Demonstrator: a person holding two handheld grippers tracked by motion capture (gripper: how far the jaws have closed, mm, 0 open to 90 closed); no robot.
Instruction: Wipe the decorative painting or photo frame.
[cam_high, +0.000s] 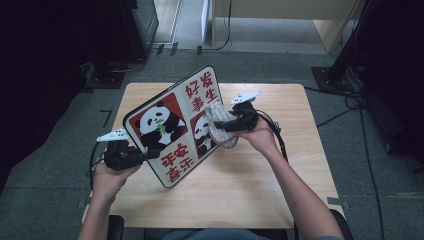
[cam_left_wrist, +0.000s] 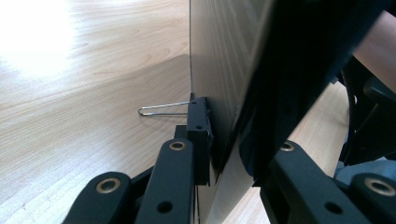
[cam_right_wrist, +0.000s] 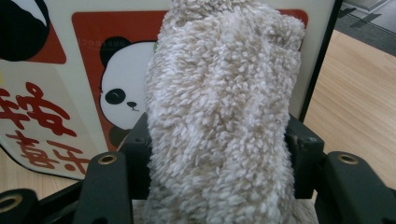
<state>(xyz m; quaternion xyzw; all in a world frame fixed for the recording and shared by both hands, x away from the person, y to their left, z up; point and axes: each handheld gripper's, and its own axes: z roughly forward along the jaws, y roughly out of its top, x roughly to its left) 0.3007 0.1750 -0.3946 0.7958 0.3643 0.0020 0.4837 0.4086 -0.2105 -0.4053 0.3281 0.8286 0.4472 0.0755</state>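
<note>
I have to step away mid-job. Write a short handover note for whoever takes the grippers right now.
Left gripper: shut on the lower-left edge of the panda board, holding it tilted up above the table.
Right gripper: shut on a fluffy beige cloth, which lies against the board's printed face near the right-hand panda.
Done: board lifted and steadied, cloth gripped and brought to the face.
Left: by the look of it, wipe across the board, then set board and cloth down. How much has been wiped cannot be told.
Keep the left grip firm; the board hangs from that one edge.
</note>
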